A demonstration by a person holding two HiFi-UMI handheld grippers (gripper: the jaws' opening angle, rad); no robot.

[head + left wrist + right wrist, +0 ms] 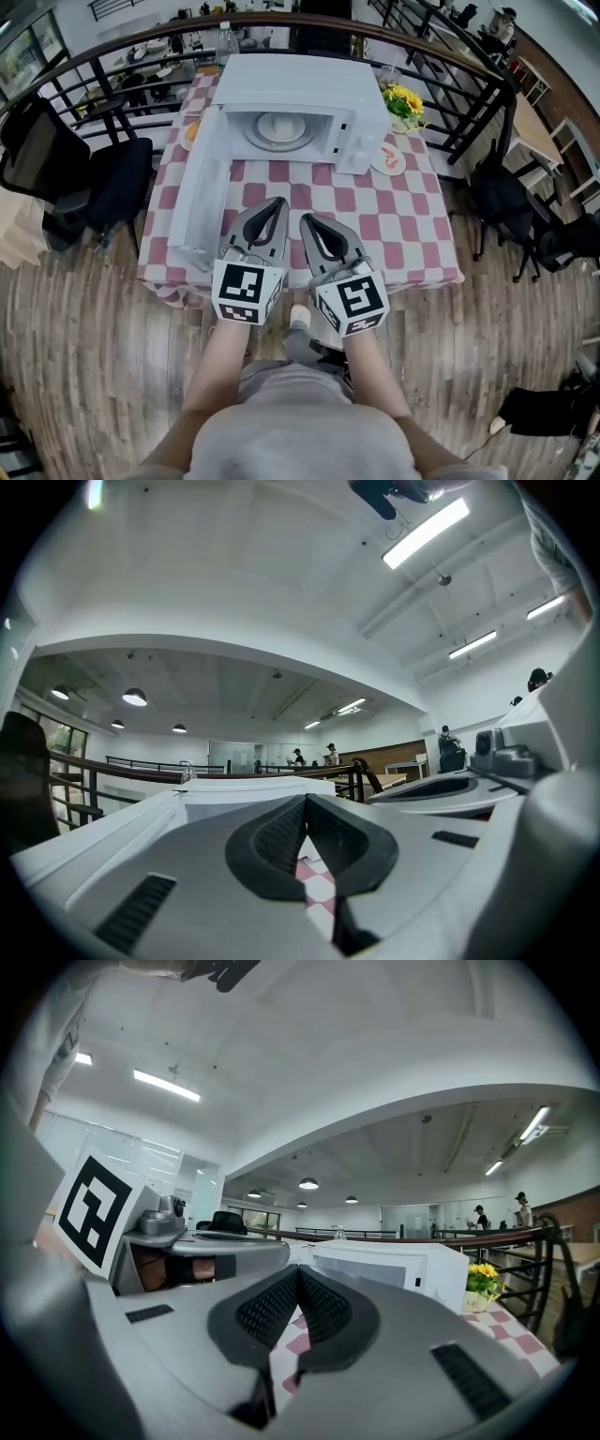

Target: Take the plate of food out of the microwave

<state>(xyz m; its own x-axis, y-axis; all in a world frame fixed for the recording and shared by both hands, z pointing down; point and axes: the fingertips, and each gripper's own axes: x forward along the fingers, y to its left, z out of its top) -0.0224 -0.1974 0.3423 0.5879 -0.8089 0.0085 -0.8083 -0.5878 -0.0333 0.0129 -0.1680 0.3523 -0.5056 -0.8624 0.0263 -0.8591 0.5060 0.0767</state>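
A white microwave [295, 98] stands at the far side of the red-checked table [403, 230]. Its door [197, 192] hangs open to the left. Inside, a pale plate [278, 129] rests on the turntable; the food on it is too small to make out. My left gripper [278, 201] and right gripper [306, 219] hover side by side over the table's near half, short of the oven mouth, both shut and empty. In the left gripper view the shut tips [305, 799] point at the microwave [248, 787]. In the right gripper view the tips [298, 1269] meet in front of the microwave [394, 1262].
A pot of yellow flowers [405, 101] and a small plate [391, 159] sit to the right of the microwave. A bottle [225, 39] stands behind it. Black chairs [117, 178] flank the table's left, more chairs [506, 202] its right. A railing [469, 84] runs behind.
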